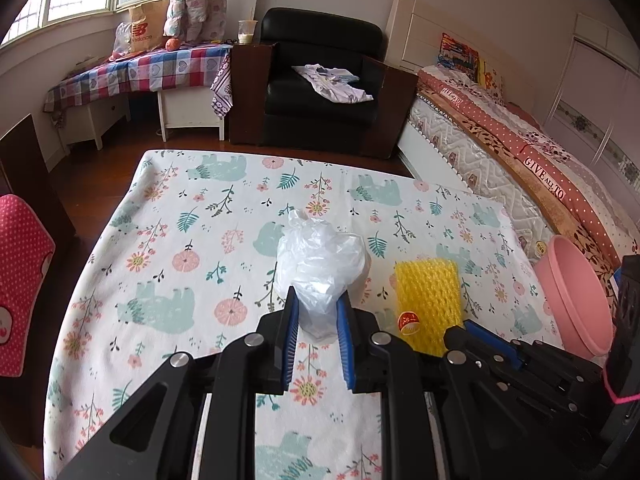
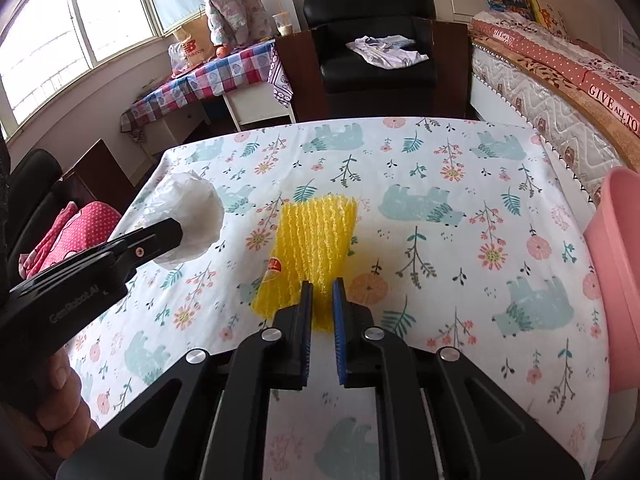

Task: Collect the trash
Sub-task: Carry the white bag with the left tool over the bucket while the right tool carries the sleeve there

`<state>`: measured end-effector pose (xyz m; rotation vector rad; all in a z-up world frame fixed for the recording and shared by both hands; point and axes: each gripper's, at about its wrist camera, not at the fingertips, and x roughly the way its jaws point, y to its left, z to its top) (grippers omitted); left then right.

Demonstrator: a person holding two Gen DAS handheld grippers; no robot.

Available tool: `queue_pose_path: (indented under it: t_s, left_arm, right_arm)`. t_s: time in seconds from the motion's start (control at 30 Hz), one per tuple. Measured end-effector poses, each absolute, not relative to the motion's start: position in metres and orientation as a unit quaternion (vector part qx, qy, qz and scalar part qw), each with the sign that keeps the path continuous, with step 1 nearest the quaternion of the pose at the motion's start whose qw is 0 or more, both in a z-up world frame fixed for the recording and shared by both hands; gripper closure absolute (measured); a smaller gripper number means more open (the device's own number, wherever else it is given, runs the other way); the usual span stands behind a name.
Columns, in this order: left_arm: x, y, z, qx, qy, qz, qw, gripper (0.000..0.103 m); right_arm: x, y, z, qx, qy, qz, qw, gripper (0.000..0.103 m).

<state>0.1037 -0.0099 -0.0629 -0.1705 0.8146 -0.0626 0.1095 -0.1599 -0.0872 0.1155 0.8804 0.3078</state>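
Right up front on the floral bear-print counter (image 2: 460, 240), both grippers have already got a piece of trash each. The right gripper (image 2: 322, 300) has its fingers pinched on the near edge of the yellow foam fruit net (image 2: 316, 232), which otherwise lies flat on the cloth; its little red sticker is too small to read. The left gripper (image 1: 316, 312) is clamped on the crumpled clear plastic bag (image 1: 320, 264), and "GenRobot.AI" is printed on its side. The pink plastic bin (image 1: 576, 300) sits at the counter's right edge, probably where both go. Farther back, the bed cover says "GIVE ALL TO" and the brown paper bag (image 1: 146, 28) reads "new balance".
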Motion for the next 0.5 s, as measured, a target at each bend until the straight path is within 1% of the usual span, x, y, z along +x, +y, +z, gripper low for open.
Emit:
queue_pose_path:
  t_s: [0.5]
  left_arm:
    - [0.079,-0.044,-0.044,-0.06,0.382,-0.018,0.922,0.086]
  right_arm:
    - [0.072,-0.191,-0.051,0.051,0.382,0.134,0.913,0.093]
